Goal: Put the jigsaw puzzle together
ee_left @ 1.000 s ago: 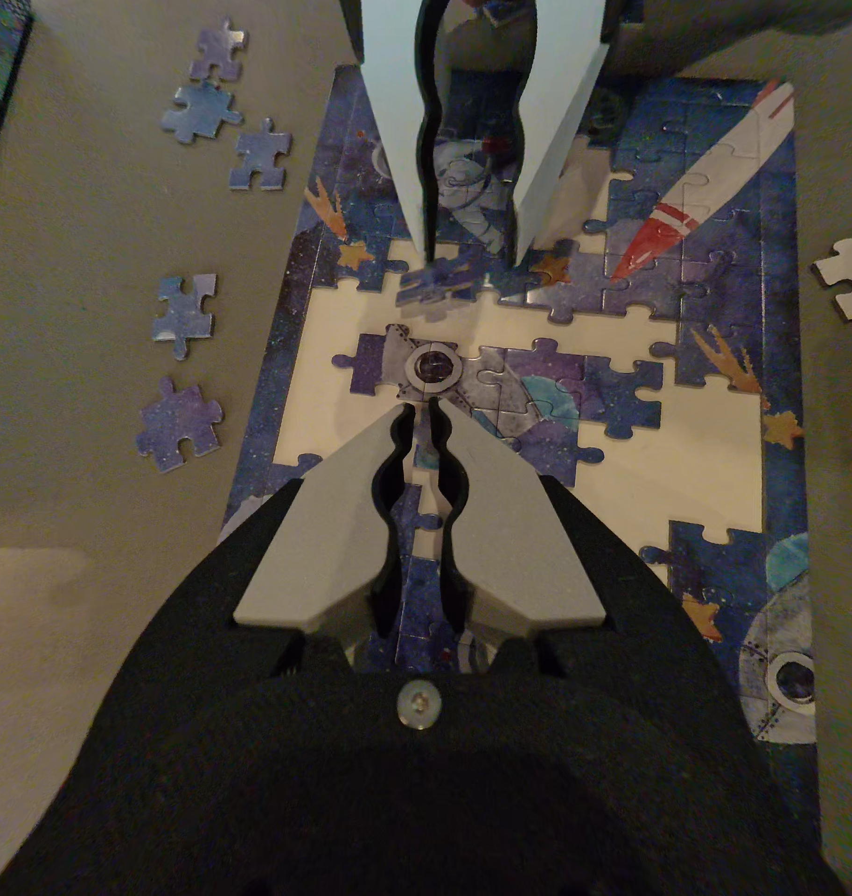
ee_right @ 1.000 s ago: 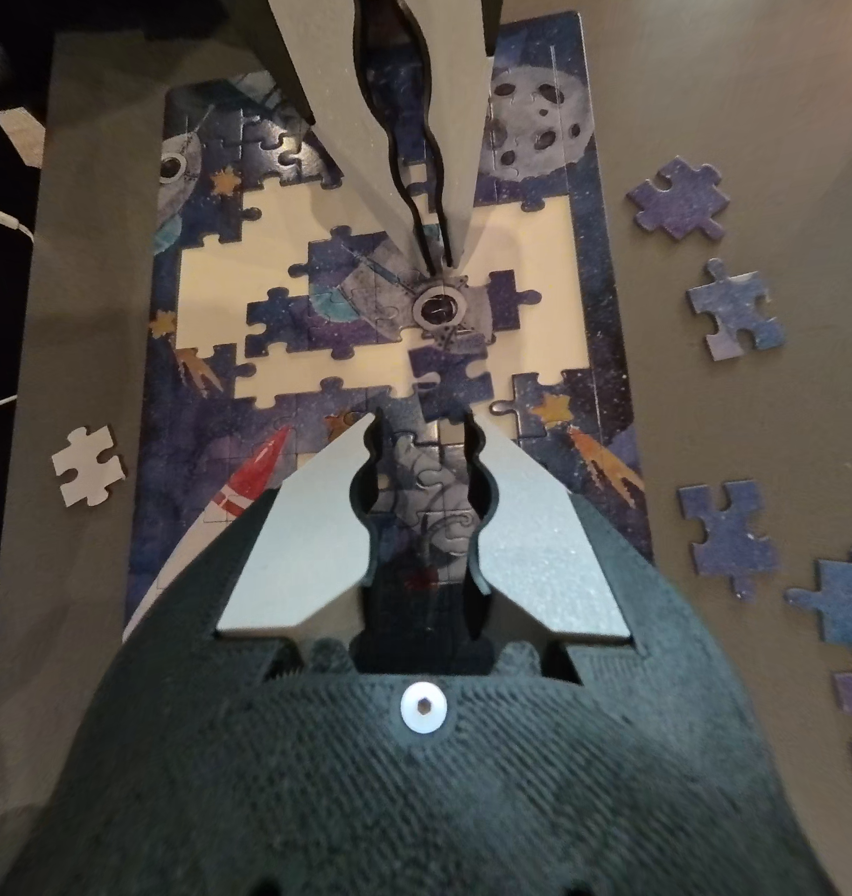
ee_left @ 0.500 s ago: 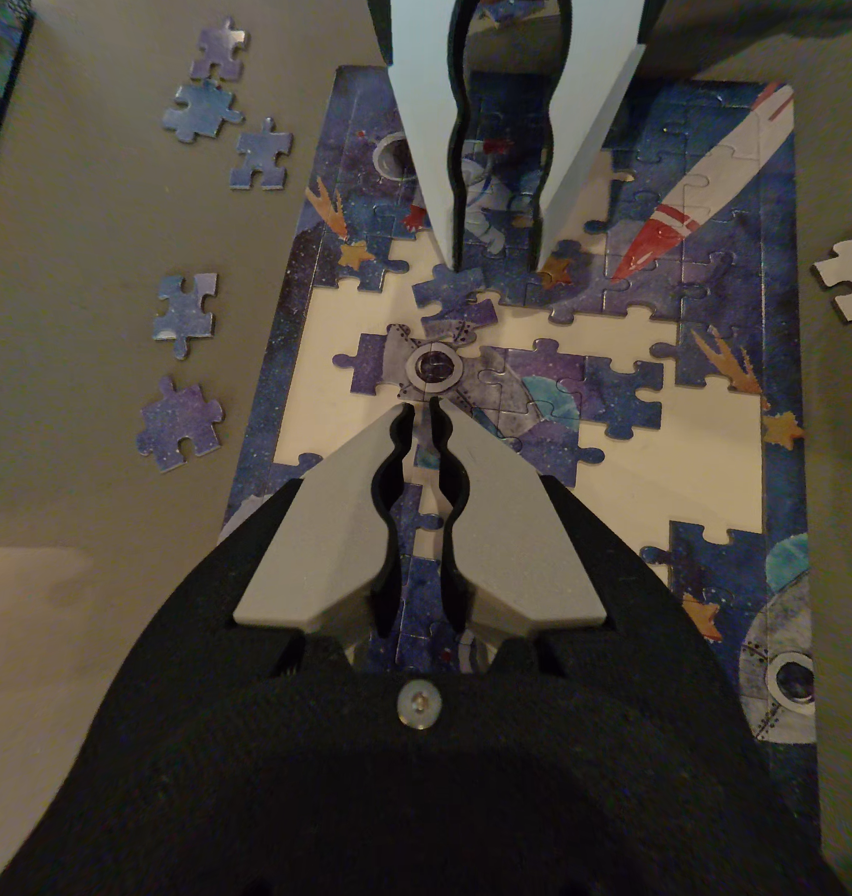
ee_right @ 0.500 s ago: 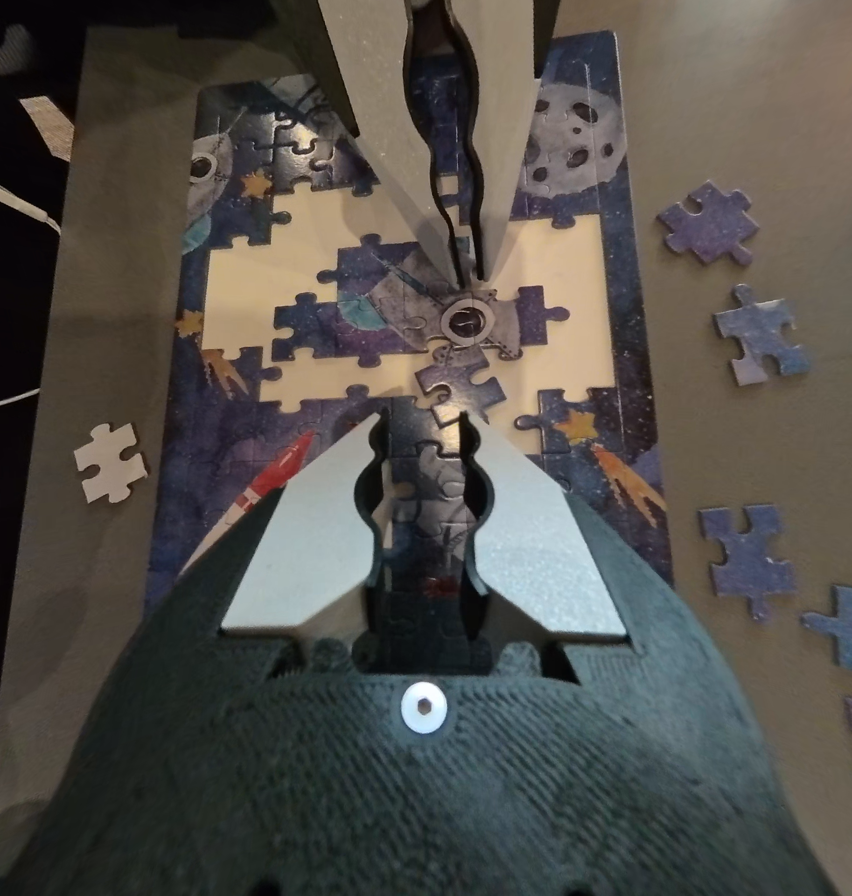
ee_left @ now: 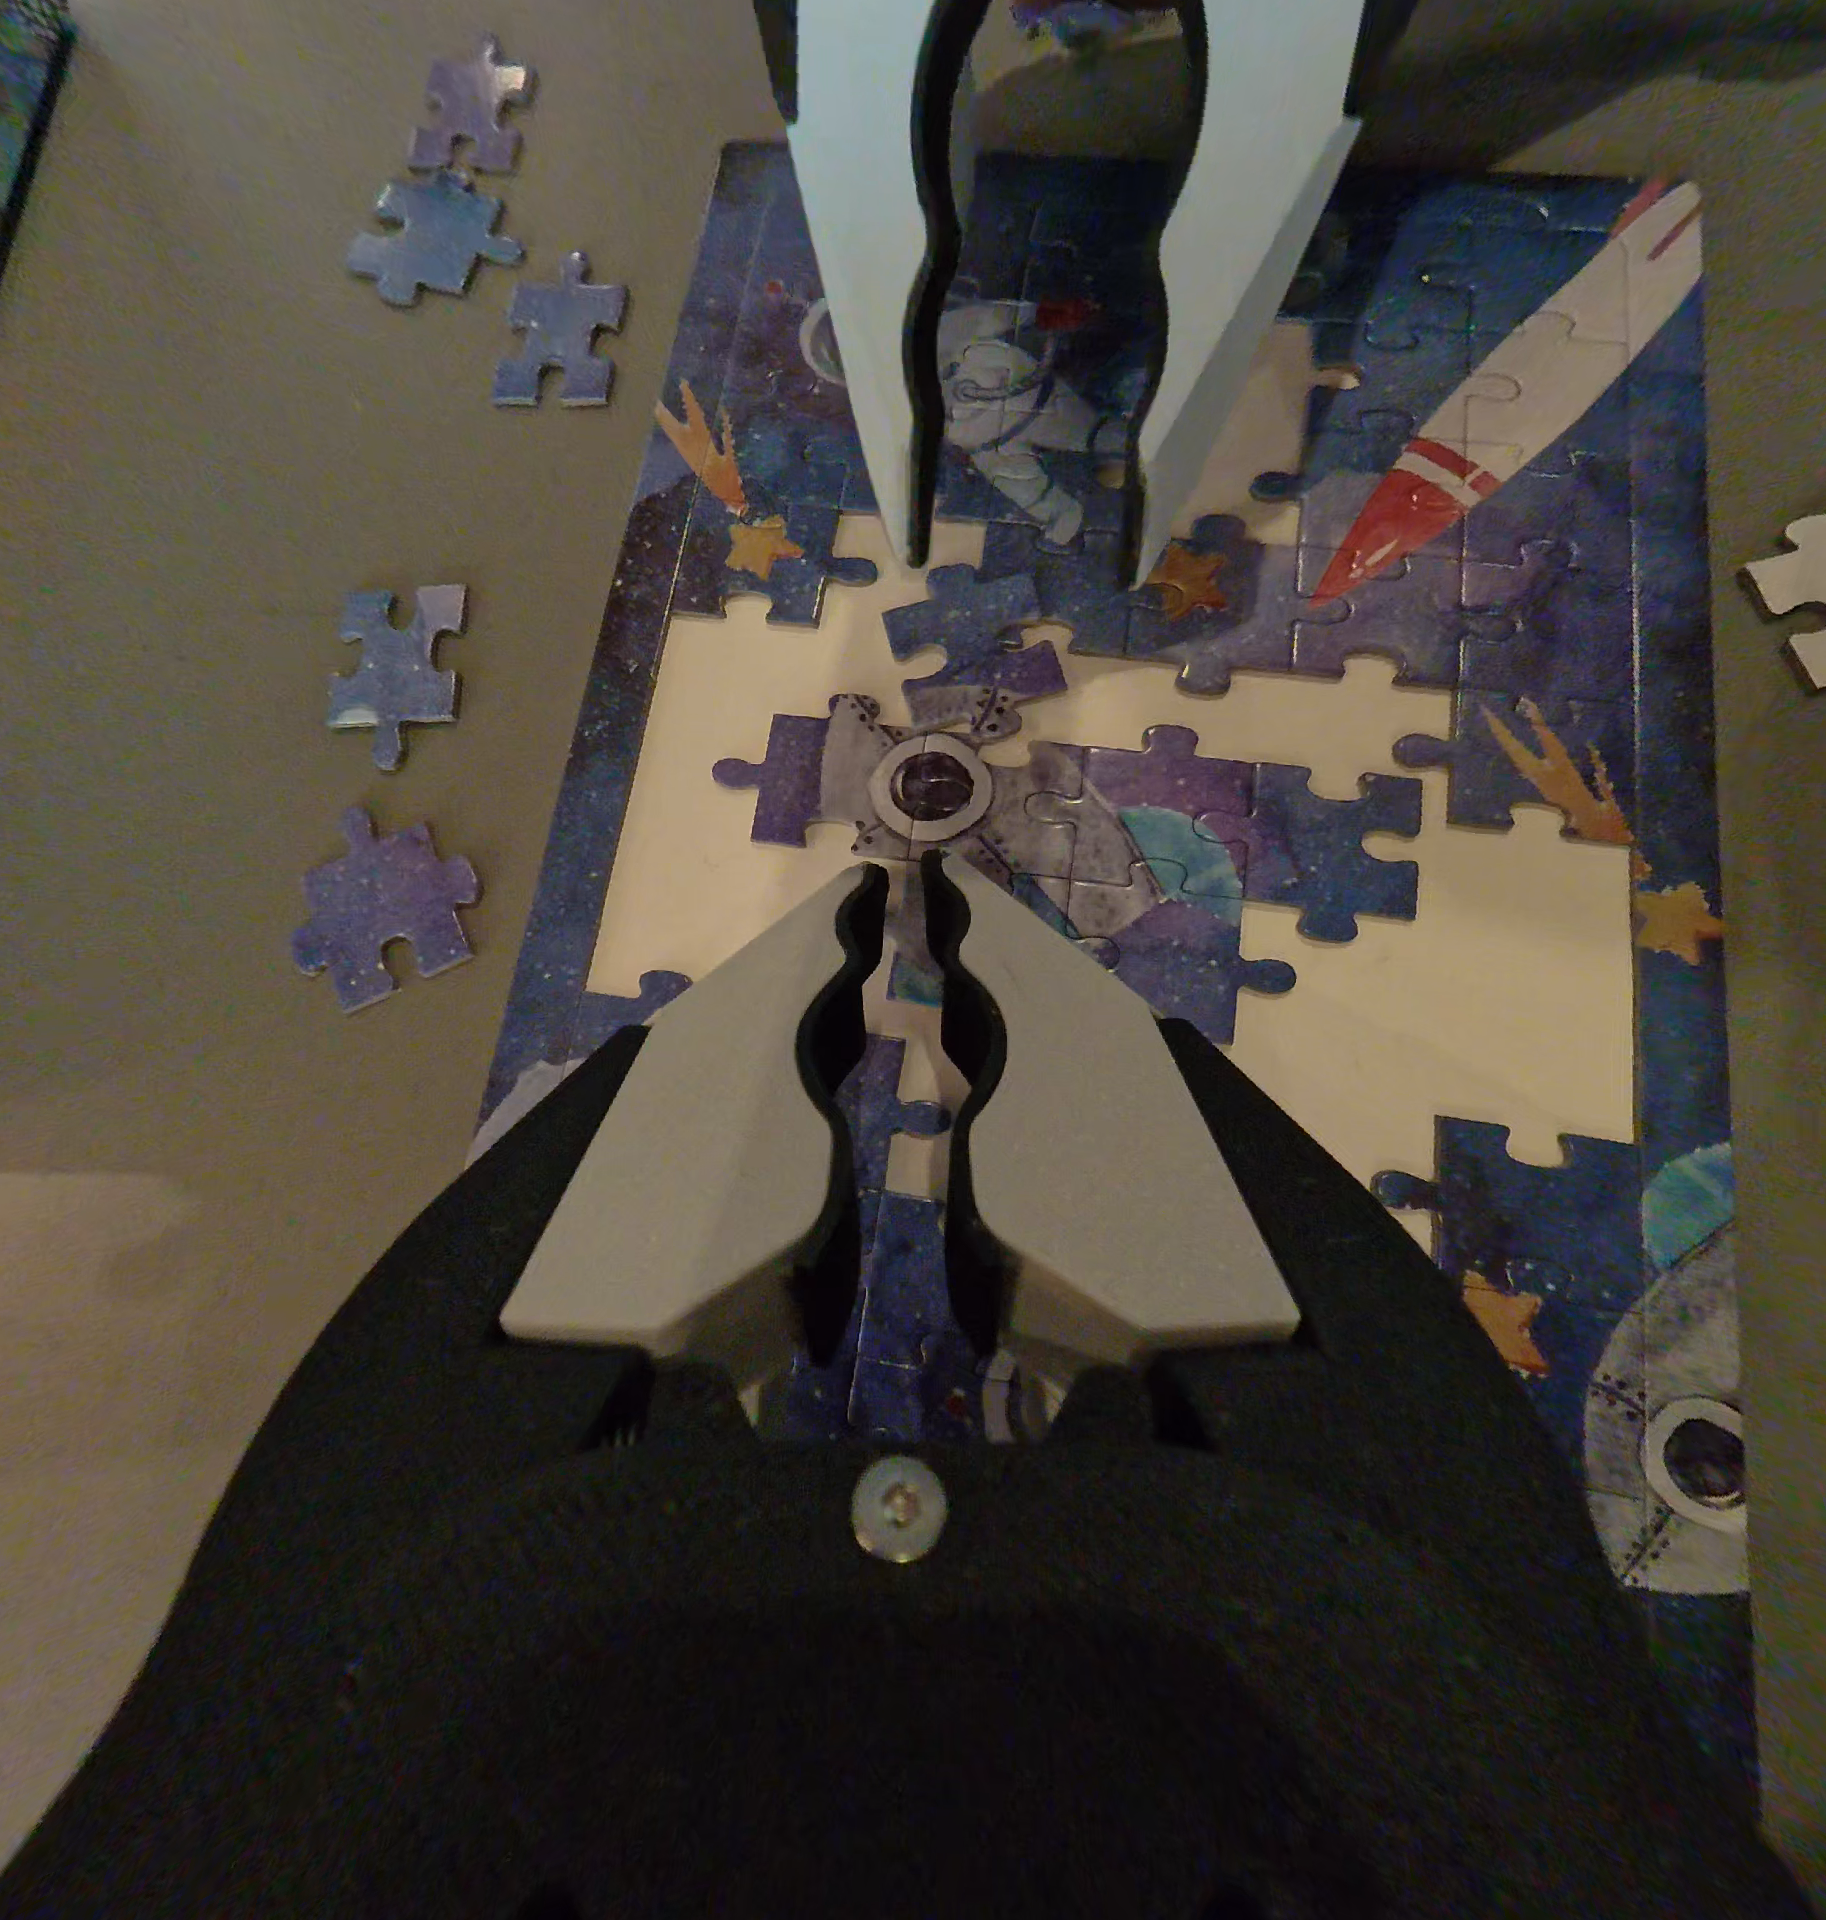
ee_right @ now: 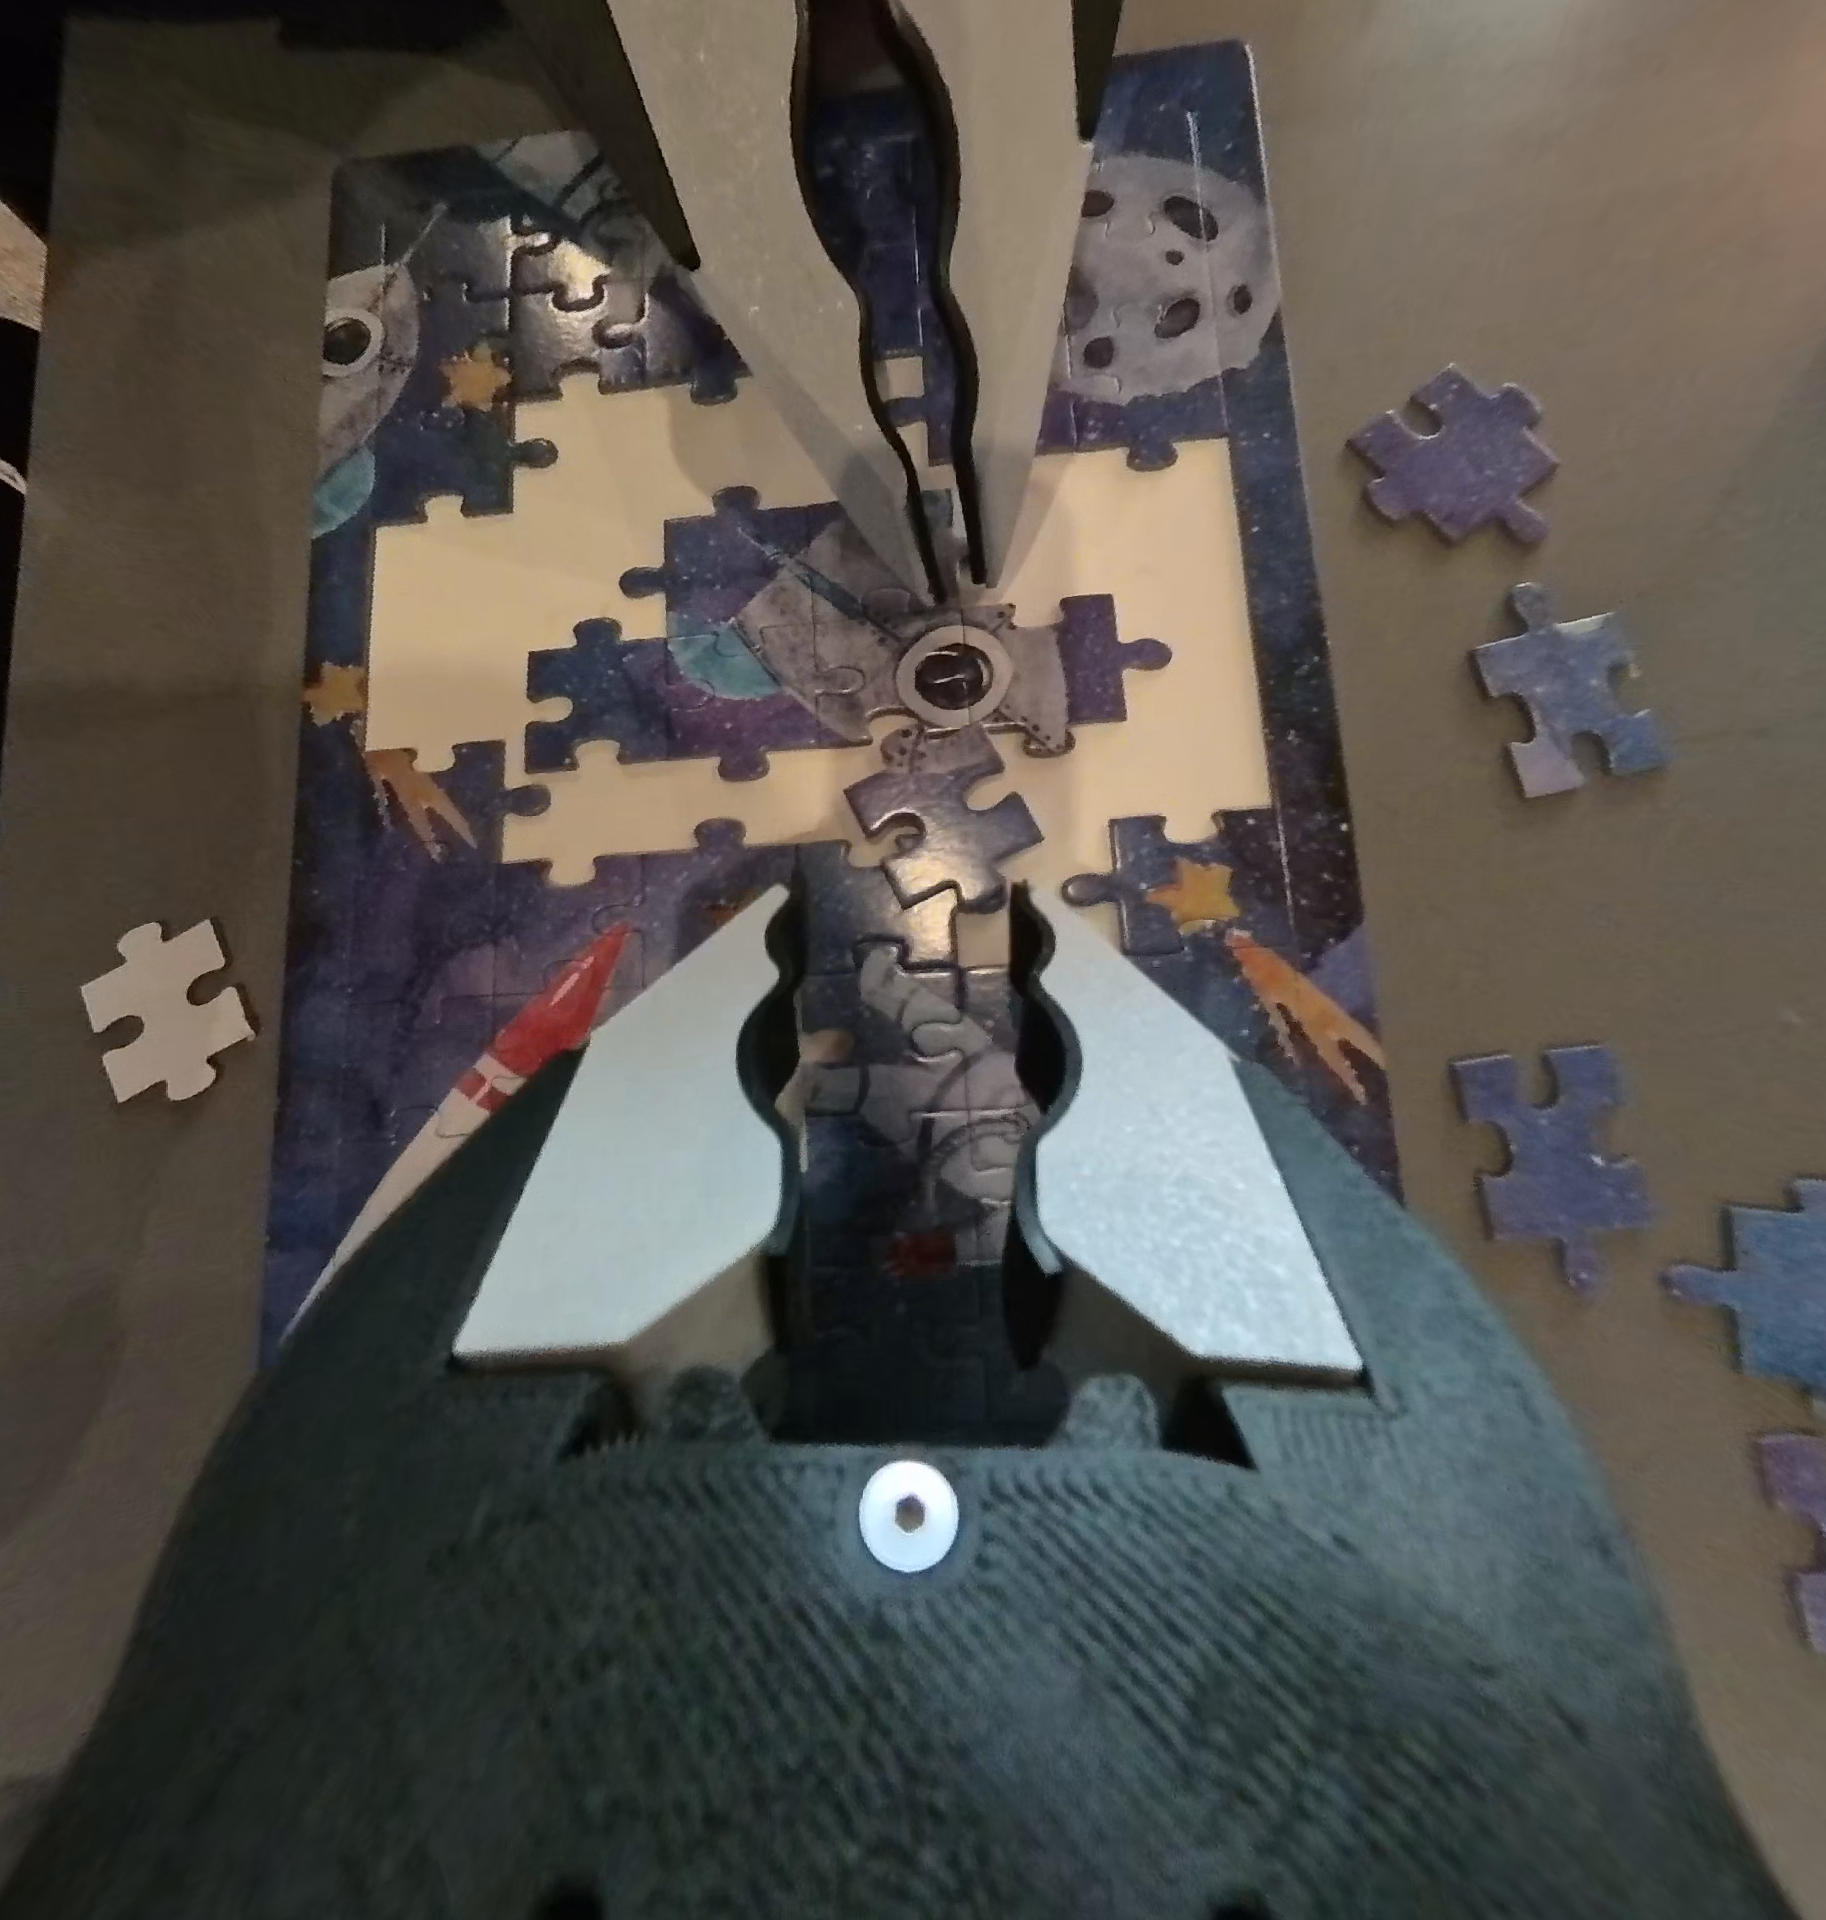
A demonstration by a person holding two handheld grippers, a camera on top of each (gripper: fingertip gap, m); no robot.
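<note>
Right wrist view shows a loose puzzle piece (ee_right: 945, 826) lying crooked on the cream gap of the puzzle board (ee_right: 1304, 623), touching the joined satellite cluster (ee_right: 867, 675) but not yet locked in. It probably lies there so it can be turned and nudged into its slot. The right tongs (ee_right: 901, 899) hang just behind it, spread apart and gripping nothing. The left tongs (ee_left: 896, 868) are nearly pinched together with nothing between them, tips at the cluster's far edge, likely bracing it against sliding. Outward, several blue pieces (ee_left: 387, 909) wait on the tabletop (ee_left: 161, 1039) beside the board, and one face-down white piece (ee_right: 169, 1010) lies on the opposite side. The two tongs face each other closely, crowding the gap.
</note>
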